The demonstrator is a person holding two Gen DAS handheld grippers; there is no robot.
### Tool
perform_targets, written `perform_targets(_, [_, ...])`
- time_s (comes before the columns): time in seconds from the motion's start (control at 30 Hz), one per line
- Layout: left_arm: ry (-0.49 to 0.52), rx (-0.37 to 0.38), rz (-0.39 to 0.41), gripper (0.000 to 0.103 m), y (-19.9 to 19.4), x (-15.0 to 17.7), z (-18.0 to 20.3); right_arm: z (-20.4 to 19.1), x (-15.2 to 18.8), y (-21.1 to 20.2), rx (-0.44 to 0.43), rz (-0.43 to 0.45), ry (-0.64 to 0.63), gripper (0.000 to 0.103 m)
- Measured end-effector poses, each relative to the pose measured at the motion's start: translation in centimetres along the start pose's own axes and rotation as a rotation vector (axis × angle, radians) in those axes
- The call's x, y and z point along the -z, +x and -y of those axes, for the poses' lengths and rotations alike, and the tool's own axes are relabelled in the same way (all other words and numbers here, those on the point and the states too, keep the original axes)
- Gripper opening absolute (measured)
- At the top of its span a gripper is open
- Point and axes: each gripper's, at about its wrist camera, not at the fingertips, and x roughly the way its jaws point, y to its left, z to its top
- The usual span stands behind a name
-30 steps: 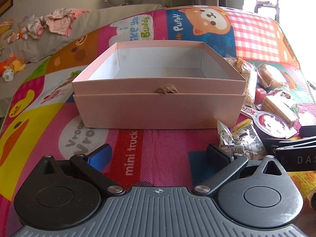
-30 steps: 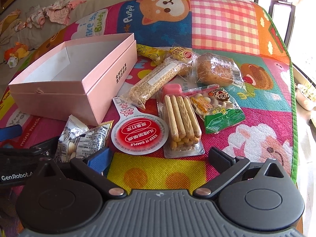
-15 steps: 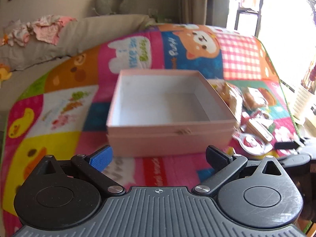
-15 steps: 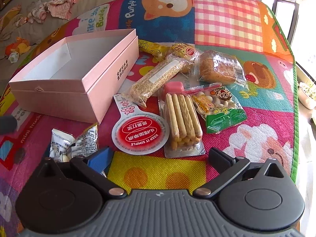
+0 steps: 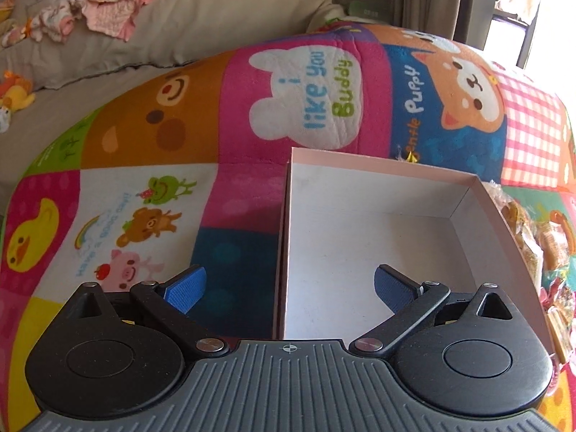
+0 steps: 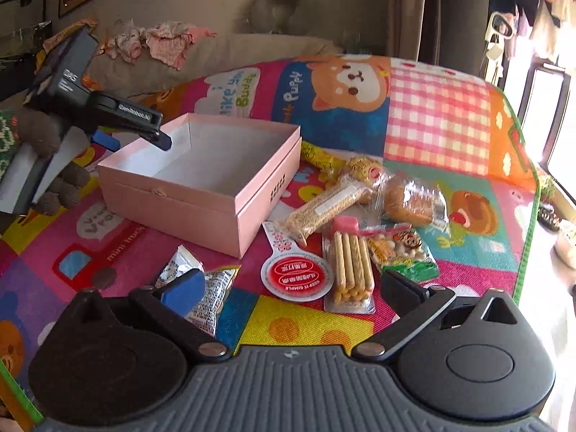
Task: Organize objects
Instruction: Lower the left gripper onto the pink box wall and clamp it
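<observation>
Two claws are in view above a patchwork play mat (image 6: 439,122), with an empty pink box (image 6: 201,194) as the landmark: the left claw (image 5: 288,284) hangs over the box's left wall with nothing between its jaws, which are closing from a wide spread, and the right claw (image 6: 291,288) is released, holding nothing. Just right of the box lie a sesame bar (image 6: 324,205), a biscuit-stick pack (image 6: 351,266), a wrapped bun (image 6: 414,198) and a round red label (image 6: 297,277); a silver sachet (image 6: 212,291) lies just in front of it.
</observation>
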Motion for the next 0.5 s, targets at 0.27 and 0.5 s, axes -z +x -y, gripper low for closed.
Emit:
perform_targets(0.27, [-0.005, -0.012, -0.117, 0.010, 0.8, 1.3, -0.6, 3.1, -1.8, 0.1, -0.111, -0.035, 0.194, 0.102])
perform_targets(0.5, [0.015, -0.012, -0.074, 0.009, -1.1, 1.2, -0.1, 4.0, -3.5, -0.1, -0.105, -0.009, 0.205, 0.098])
